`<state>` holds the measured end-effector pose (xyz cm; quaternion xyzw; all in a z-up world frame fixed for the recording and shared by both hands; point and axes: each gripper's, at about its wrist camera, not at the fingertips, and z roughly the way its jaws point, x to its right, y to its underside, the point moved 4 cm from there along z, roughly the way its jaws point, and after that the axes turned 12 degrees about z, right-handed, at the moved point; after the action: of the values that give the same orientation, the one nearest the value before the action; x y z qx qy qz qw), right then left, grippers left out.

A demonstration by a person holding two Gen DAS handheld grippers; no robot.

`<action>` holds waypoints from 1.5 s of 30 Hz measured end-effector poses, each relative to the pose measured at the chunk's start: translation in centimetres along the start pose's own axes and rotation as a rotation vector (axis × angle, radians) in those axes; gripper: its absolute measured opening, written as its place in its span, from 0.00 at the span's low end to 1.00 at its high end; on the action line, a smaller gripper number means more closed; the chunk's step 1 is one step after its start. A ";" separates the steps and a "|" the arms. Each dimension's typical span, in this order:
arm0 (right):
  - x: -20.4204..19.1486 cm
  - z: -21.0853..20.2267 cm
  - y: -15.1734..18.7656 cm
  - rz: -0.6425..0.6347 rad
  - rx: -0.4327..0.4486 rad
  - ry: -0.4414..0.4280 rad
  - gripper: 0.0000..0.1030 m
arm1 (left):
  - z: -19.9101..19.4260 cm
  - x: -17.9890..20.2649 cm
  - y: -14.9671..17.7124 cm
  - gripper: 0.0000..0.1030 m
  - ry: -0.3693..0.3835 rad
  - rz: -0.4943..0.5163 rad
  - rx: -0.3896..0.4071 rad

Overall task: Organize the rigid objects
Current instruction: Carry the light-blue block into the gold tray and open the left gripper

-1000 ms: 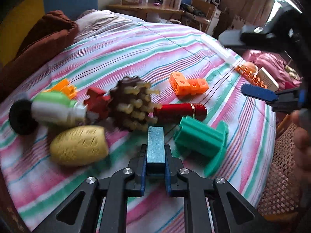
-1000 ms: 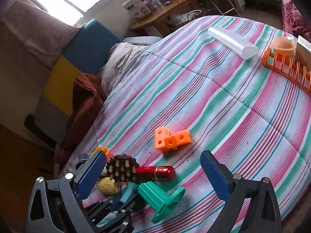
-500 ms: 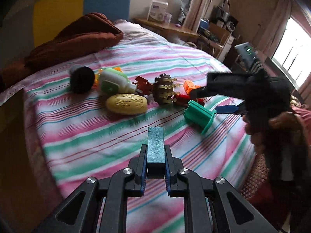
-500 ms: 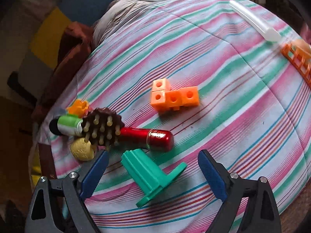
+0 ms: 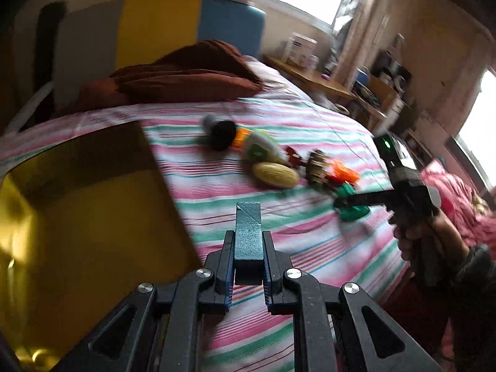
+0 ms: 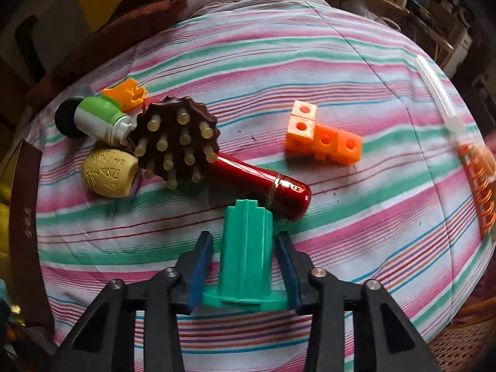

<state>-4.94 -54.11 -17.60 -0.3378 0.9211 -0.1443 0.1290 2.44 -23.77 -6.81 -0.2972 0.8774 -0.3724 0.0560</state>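
My left gripper [image 5: 248, 245] is shut on a dark teal rectangular block [image 5: 248, 232], held above the striped bedspread beside a yellow box [image 5: 93, 232]. My right gripper [image 6: 245, 248] has its jaws around a green flanged plastic piece [image 6: 246, 248] lying on the bed; small gaps show on both sides, so the jaws do not press it. It also shows in the left wrist view [image 5: 353, 209]. Beyond lie a red cylinder [image 6: 263, 183], a brown studded disc [image 6: 176, 142], a yellow oval [image 6: 108, 173], a green-white bottle [image 6: 99, 117] and orange linked cubes [image 6: 322, 139].
The yellow box has a brown rim [image 6: 23, 217] at the bed's left edge. An orange rack [image 6: 477, 183] and a clear tube [image 6: 440, 93] lie at the right. A brown cushion [image 5: 186, 74] sits at the head of the bed.
My left gripper has pulled back and swung left with the block, bringing the yellow box into view. My right gripper has dropped onto the green piece and narrowed its jaws around it.
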 end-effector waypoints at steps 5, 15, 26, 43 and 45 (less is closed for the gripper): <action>-0.6 0.4 0.2 -0.005 0.004 0.007 0.32 | -2.2 -3.7 1.6 0.15 -0.133 -0.061 0.002; -1.5 1.2 0.8 -0.063 0.034 0.040 0.32 | -8.0 -9.2 3.7 0.15 -0.398 -0.128 0.046; -2.6 1.7 1.4 -0.104 0.060 0.067 0.32 | -9.6 -10.8 5.7 0.15 -0.470 -0.145 0.038; -3.9 1.4 2.8 -0.176 0.096 0.104 0.29 | -7.5 -17.2 6.1 0.15 -0.280 -0.356 -0.024; -3.9 1.2 2.7 -0.178 0.095 0.104 0.29 | -7.3 -18.8 5.0 0.15 -0.272 -0.361 -0.022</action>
<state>-3.21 -49.80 -19.10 -0.4039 0.8850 -0.2160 0.0836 13.11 -5.95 -7.33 -0.4975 0.7983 -0.3233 0.1033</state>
